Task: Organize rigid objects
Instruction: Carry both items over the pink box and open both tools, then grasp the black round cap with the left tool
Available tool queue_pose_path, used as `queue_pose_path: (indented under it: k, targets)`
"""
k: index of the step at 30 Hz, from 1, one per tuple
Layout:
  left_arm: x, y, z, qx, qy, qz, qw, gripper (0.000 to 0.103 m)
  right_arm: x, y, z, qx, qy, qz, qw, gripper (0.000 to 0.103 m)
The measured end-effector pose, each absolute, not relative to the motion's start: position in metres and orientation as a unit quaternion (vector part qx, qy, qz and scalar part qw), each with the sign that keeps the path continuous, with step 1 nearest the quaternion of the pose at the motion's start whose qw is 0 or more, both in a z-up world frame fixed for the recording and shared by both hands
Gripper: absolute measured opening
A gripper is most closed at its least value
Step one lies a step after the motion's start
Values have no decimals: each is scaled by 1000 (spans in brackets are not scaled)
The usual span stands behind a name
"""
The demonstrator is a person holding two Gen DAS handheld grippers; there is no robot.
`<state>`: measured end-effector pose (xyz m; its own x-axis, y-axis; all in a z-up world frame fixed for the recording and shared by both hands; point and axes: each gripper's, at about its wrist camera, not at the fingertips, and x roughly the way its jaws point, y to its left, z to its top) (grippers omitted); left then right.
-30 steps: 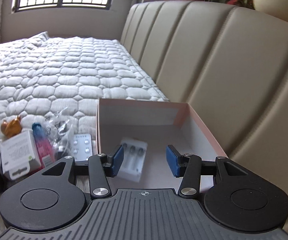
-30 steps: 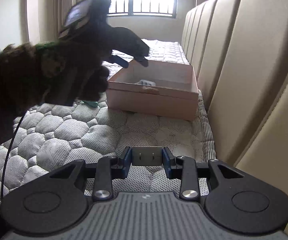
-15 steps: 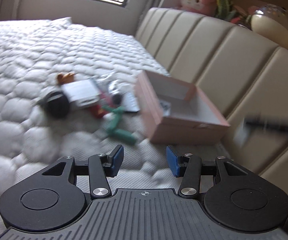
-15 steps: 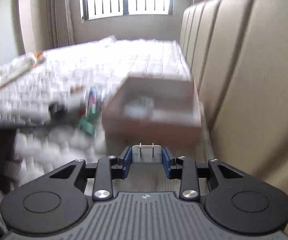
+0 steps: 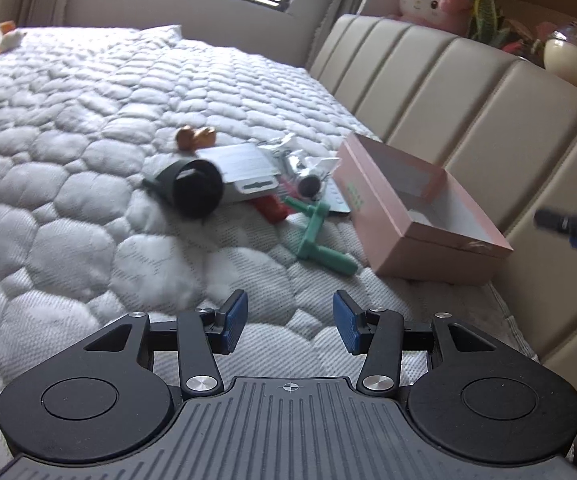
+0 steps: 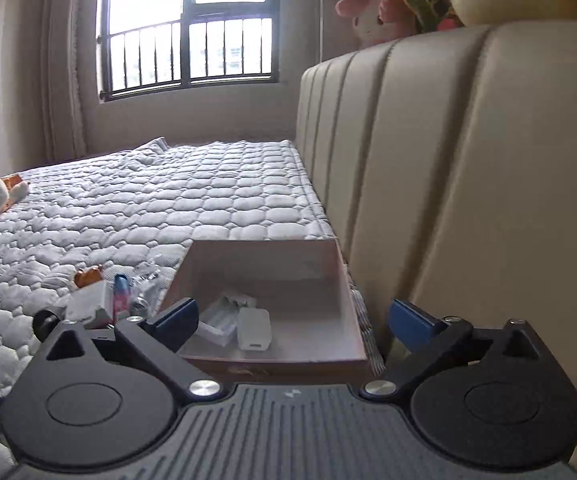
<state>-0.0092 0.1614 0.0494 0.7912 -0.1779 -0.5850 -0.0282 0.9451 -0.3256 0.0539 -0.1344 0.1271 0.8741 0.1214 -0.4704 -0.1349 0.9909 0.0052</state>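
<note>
A pink box lies open on the quilted bed by the headboard; it also shows in the right wrist view. Inside it lie a white charger plug and a clear blister pack. My right gripper is open wide and empty just above the box's near edge. My left gripper is open and empty, held back over the mattress. Left of the box is a pile: a green tool, a black cylinder, a white packet, a red item, a brown figurine.
The padded beige headboard runs along the right, close to the box. Plush toys and a lamp sit on its top. The right gripper's finger shows at the left wrist view's right edge. A window is at the far end.
My right gripper moved forward over the box, opened and let go of the white plug, which now lies in the box. My left gripper pulled back from the box, still open.
</note>
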Motion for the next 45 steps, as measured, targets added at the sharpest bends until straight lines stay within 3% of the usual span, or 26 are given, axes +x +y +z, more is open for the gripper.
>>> queue_pose_path:
  k: [8,17,23,32,45]
  targets:
    - [16,178,61,-127,281,1,951,51,19,-138,50,-46,314,106,942,103]
    - [101,261,59,-289,338,92,891,51,22,-127,8,-19,384,148,911,103]
    - [123,243,47,-225,386,103,888,60,19,-126,3,-25,381,152,912,103]
    - [121,212,40,-185,418,83,886,60,21,-125,3,-47,398,163,901,103]
    - [125,216,31,-144,389,91,905,56,13,-127,2,-58,376,167,910,103]
